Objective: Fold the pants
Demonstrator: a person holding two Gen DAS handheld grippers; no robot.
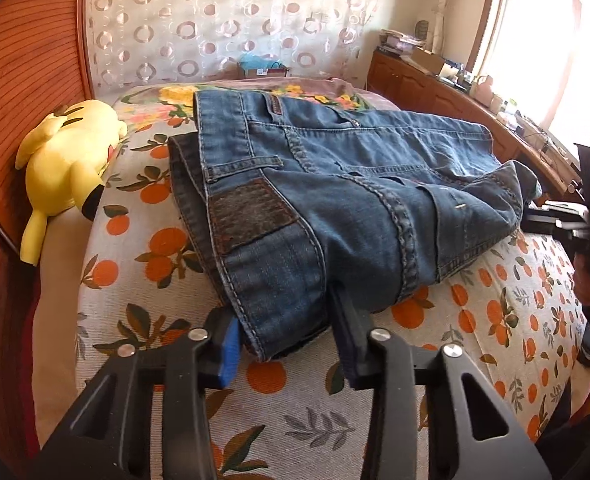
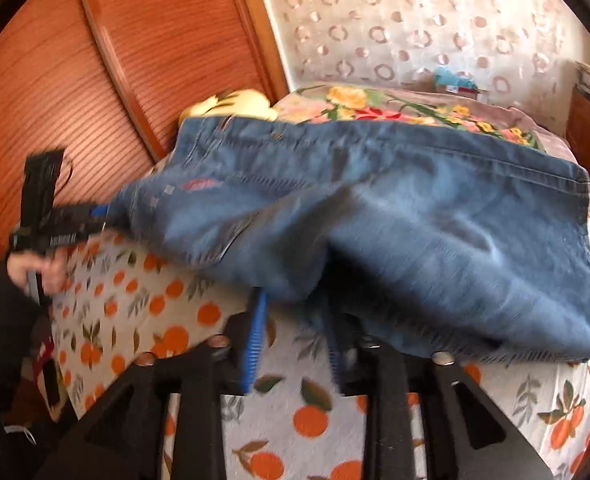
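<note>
Blue jeans (image 1: 335, 184) lie folded on the bed, waistband with its brown leather patch toward my left gripper. My left gripper (image 1: 285, 328) is open, its jaws on either side of the near waistband edge. In the right wrist view the jeans (image 2: 415, 220) show blurred, and a fold hangs over my right gripper (image 2: 295, 320), which is open with denim between and over its fingers. The left gripper also shows in the right wrist view (image 2: 95, 216) at the far end of the jeans. The right gripper shows at the right edge of the left wrist view (image 1: 555, 216).
The bed has an orange-print cover (image 1: 255, 408). A yellow plush toy (image 1: 67, 160) lies at the left by the wooden headboard (image 1: 23, 60). A floral quilt (image 1: 223, 94) is behind the jeans. A cluttered wooden sideboard (image 1: 455, 88) runs under the window at right.
</note>
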